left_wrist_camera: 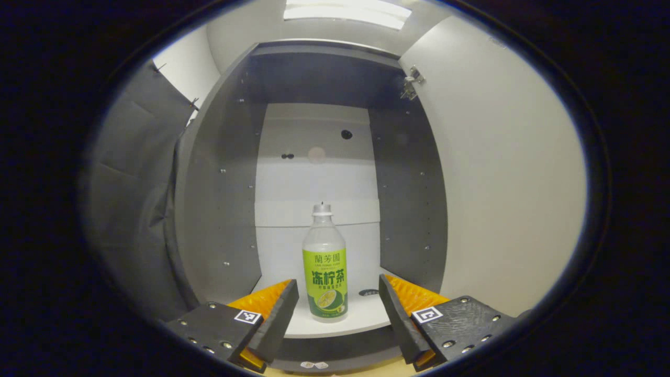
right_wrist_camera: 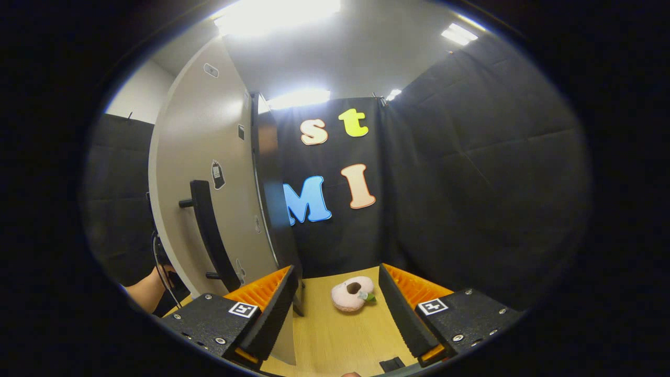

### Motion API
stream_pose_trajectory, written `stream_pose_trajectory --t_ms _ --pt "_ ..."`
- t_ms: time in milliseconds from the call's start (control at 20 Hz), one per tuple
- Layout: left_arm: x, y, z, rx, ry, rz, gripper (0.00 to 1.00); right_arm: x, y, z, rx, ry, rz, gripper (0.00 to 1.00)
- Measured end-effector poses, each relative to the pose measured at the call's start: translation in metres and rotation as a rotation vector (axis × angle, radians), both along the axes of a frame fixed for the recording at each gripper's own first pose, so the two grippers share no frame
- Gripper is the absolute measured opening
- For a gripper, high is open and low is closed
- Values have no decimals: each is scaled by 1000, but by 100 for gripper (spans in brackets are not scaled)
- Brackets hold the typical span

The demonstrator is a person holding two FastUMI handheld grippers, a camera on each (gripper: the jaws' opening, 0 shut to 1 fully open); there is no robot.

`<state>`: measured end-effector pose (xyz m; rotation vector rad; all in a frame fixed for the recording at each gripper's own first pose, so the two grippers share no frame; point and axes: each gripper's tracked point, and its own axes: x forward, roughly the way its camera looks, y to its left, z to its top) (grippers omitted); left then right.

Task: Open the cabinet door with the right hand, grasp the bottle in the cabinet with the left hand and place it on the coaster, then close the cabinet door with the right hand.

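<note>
Here, in the left gripper view, the left gripper (left_wrist_camera: 338,309) stands with its two fingers spread wide, holding nothing; one bottle (left_wrist_camera: 325,264) rises upright between and just beyond them at 6 o'clock, apart from both. Its green label carries large characters and a lemon picture; the small print is too fine to read. The bottle rests on the white floor of the single cabinet (left_wrist_camera: 220,209), whose one door (left_wrist_camera: 502,178) hangs open at 3 o'clock.

In the right gripper view, the right gripper (right_wrist_camera: 338,309) also gapes wide and empty. One pale coaster (right_wrist_camera: 353,294) lies on the wooden table (right_wrist_camera: 335,335) just past the fingertips. At 9 o'clock stands the door's outer face with one dark handle (right_wrist_camera: 209,235).
</note>
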<state>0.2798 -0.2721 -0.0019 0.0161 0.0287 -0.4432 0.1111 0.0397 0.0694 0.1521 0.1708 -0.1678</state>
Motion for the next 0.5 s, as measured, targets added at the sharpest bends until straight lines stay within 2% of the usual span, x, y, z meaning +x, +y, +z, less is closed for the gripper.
stream_pose_trajectory --t_ms 50,200,400,450,500 --pt "7 -2 -5 3 4 1 92 1 0 -3 1 7 -12 95" --pt "30 -2 -19 4 22 13 88 1 0 -15 5 35 -44 95" --pt "52 -6 -26 16 32 14 91 2 1 -21 13 54 -71 95" --pt "57 -7 -31 20 40 7 88 0 3 -24 18 57 -76 95" --pt "61 -7 -36 24 54 3 91 0 4 -26 25 61 -80 95"
